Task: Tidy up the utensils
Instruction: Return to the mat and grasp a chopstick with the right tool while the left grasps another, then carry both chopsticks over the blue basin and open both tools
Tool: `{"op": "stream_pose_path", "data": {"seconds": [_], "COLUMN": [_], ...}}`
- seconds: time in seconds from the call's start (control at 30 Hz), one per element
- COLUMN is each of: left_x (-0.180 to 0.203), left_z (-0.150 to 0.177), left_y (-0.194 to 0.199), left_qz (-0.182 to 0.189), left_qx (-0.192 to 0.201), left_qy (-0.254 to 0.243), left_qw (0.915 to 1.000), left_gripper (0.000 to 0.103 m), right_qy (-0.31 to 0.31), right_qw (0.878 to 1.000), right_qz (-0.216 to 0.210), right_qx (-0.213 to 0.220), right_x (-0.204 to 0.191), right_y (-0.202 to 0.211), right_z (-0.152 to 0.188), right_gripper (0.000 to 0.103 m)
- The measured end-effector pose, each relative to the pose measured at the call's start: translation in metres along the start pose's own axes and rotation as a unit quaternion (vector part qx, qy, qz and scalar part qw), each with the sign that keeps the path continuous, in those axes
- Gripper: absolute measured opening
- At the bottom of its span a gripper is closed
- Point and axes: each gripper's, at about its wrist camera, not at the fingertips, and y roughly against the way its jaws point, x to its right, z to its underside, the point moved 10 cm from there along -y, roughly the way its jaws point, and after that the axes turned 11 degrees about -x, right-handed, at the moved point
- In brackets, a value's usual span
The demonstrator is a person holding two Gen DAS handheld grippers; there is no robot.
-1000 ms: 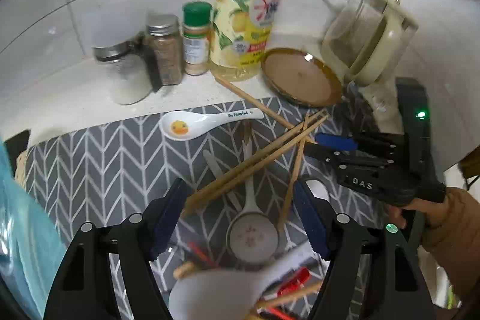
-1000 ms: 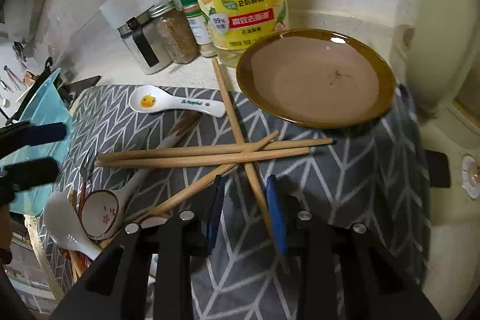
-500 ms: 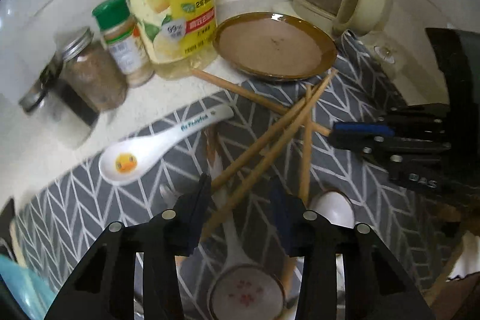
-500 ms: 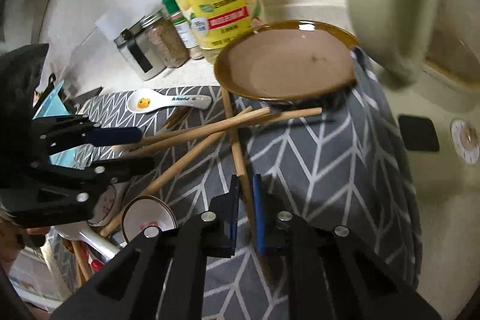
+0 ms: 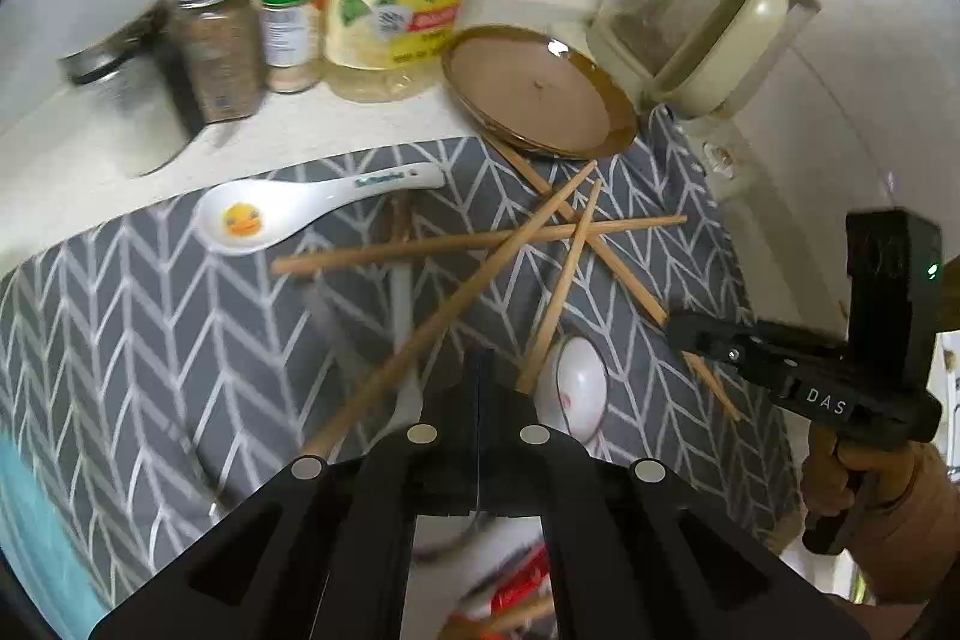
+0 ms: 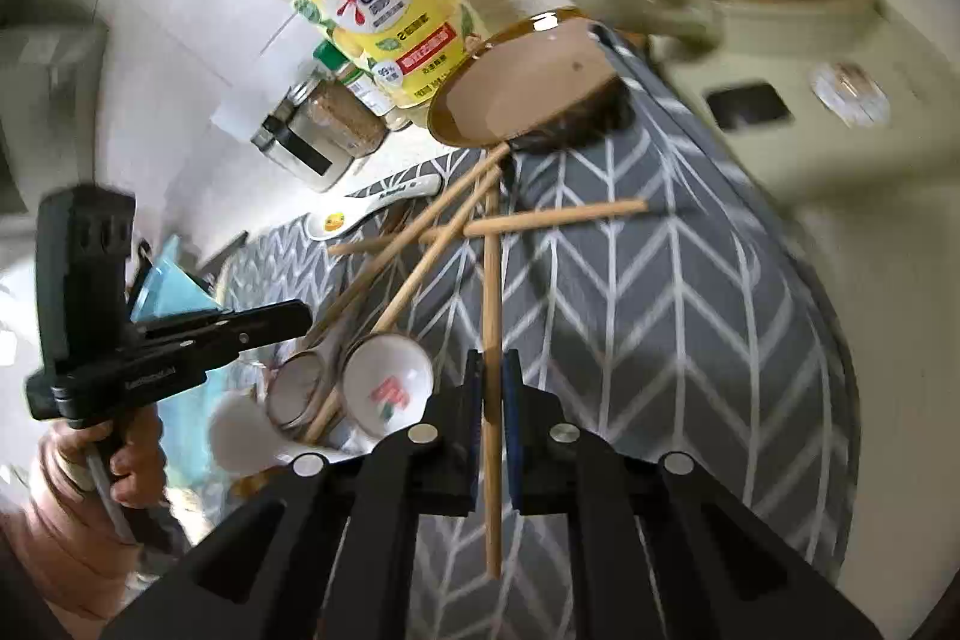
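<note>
The right gripper pinches one long bamboo chopstick between its blue-padded fingers, the stick running up the middle of the right wrist frame toward the glazed brown plate. The other wooden chopsticks lie crossed on the grey chevron-patterned mat at mid-frame. The left gripper has its fingers pressed together, seemingly on nothing, though blur hides the tips. A white duck-print ceramic spoon lies to the upper left of it.

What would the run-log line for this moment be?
phase: pick chopstick | right gripper: shut on chopstick | left gripper: shut, empty | other chopsticks, spoons: loose on mat
</note>
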Motion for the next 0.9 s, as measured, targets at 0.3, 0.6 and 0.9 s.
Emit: {"op": "stream_pose_path", "data": {"seconds": [0.3, 0.6, 0.9], "left_x": [0.011, 0.020, 0.015], "left_z": [-0.015, -0.034, -0.017], "left_y": [0.009, -0.051, 0.008], "left_qz": [-0.082, -0.149, -0.061], "left_qx": [0.040, -0.012, 0.017], "left_qy": [-0.082, -0.168, -0.067], "left_qw": [0.9924, 0.9745, 0.9958], "left_gripper": [0.027, 0.014, 0.010], "right_qy": [-0.020, -0.024, -0.069], "right_qw": [0.999, 0.999, 0.996], "right_qz": [0.027, 0.028, -0.033], "right_qx": [0.006, 0.023, 0.041], "right_x": [0.010, 0.013, -0.002], "right_y": [0.021, 0.026, 0.055], "right_z": [0.050, 0.049, 0.063], "right_gripper": [0.007, 0.007, 0.007]}}
